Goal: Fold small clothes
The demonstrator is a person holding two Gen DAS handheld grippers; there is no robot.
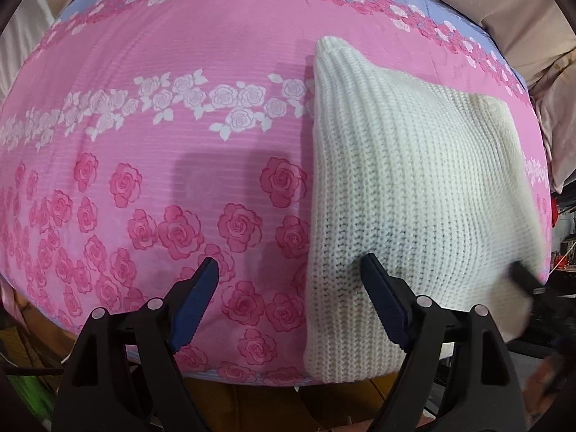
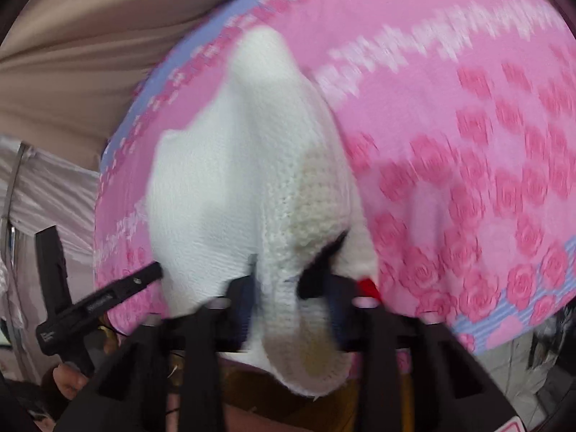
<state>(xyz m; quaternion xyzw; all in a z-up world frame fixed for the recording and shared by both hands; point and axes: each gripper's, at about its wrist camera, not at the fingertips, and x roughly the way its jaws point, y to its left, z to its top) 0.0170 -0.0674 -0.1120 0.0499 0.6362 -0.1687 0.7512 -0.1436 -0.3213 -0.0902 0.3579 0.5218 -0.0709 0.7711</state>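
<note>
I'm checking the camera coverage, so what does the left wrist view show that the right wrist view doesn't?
Only the left wrist view shows the open left claw with one finger over the white sweater, and sharp rose prints. Only the right wrist view shows the right claw shut on the sweater's near edge, and a red tag. Both show the sweater on the pink bedsheet.

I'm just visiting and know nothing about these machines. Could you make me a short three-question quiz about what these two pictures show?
1. True or false: the left claw is gripping the cream-white ribbed knitted garment.
2. Which claw has knit fabric bunched between its fingers: A) left, B) right?
3. Fill in: the garment lies on a pink sheet printed with ____.

Key: 1) False; it is open, one finger over the knit's edge. 2) B. 3) Roses.
</note>
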